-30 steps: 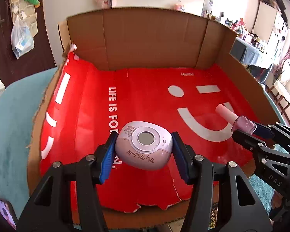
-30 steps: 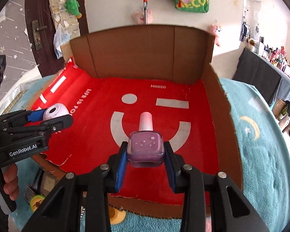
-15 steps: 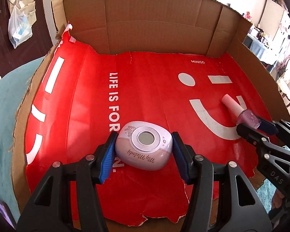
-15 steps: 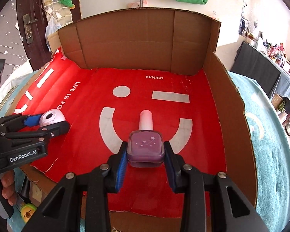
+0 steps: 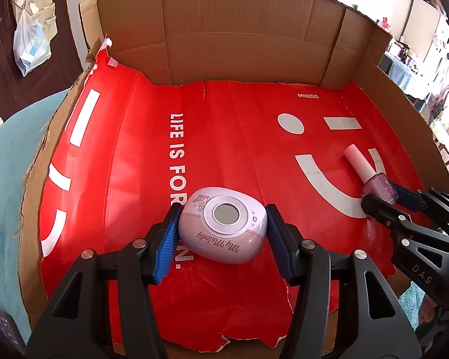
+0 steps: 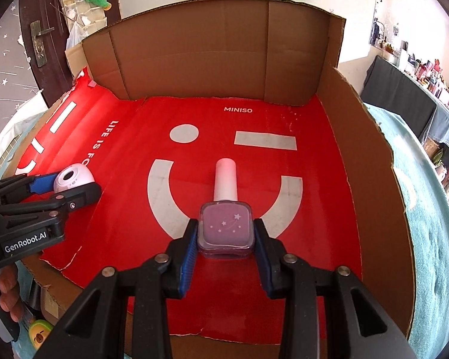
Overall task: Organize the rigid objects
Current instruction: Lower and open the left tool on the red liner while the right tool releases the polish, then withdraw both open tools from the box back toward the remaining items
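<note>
My left gripper [image 5: 223, 233] is shut on a lilac My Melody gadget [image 5: 223, 224] with a round lens, low over the near left of a cardboard box lined with red paper [image 5: 134, 179]. My right gripper [image 6: 224, 240] is shut on a purple nail polish bottle [image 6: 224, 230] with a pale pink cap, low over the white smile mark. The bottle [image 5: 374, 184] and right gripper [image 5: 386, 200] show at the right of the left wrist view. The gadget [image 6: 73, 176] and left gripper [image 6: 71, 184] show at the left of the right wrist view.
Brown cardboard walls [image 6: 212, 53] close the back and right side [image 6: 374, 179] of the box. A teal rug [image 6: 428, 239] lies around it. A small yellow-green toy [image 6: 40, 333] lies outside the near left corner.
Both grippers have moved forward and down into the box with their objects, which now sit close to the red liner. The grips have not changed.
</note>
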A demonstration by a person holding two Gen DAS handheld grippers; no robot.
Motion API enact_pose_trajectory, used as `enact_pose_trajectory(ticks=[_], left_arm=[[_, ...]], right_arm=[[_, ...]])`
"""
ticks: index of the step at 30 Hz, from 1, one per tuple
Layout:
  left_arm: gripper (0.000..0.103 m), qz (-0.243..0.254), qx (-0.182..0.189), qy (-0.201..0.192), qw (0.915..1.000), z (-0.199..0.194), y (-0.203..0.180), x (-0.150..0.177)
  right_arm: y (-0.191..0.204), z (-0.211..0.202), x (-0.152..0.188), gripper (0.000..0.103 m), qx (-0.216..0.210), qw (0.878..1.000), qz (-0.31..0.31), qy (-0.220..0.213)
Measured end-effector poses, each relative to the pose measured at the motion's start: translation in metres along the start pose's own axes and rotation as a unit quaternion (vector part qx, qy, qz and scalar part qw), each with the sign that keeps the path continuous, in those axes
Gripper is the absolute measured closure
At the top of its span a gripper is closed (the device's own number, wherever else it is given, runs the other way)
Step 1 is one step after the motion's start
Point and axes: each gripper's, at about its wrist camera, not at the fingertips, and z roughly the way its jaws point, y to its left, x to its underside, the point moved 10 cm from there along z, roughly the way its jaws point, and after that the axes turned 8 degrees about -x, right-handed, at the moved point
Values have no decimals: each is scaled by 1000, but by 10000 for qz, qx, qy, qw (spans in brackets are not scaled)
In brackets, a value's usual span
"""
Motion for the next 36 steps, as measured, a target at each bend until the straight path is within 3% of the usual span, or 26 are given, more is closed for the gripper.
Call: enact_pose_trajectory(ticks=[16, 21, 25, 29, 36], left_arm=[[49, -39, -108, -41, 9999, 1, 5, 0], [41, -37, -108, -68, 9999, -1, 6, 0], [37, -22, -325, -138, 9994, -3, 12, -1], [36, -57, -316, -85, 9994, -6, 15, 0], [19, -33, -425, -428, 9982, -27, 16, -7]], right_arm=[[0, 0, -1, 65, -27, 10000, 22, -8], [0, 0, -1, 65, -71, 10000, 54, -31], [-1, -3, -1, 65, -91, 9999, 55, -78], [0, -10, -3, 56, -60, 9998, 40, -200], [8, -29, -6, 44, -133, 9990, -25, -433]])
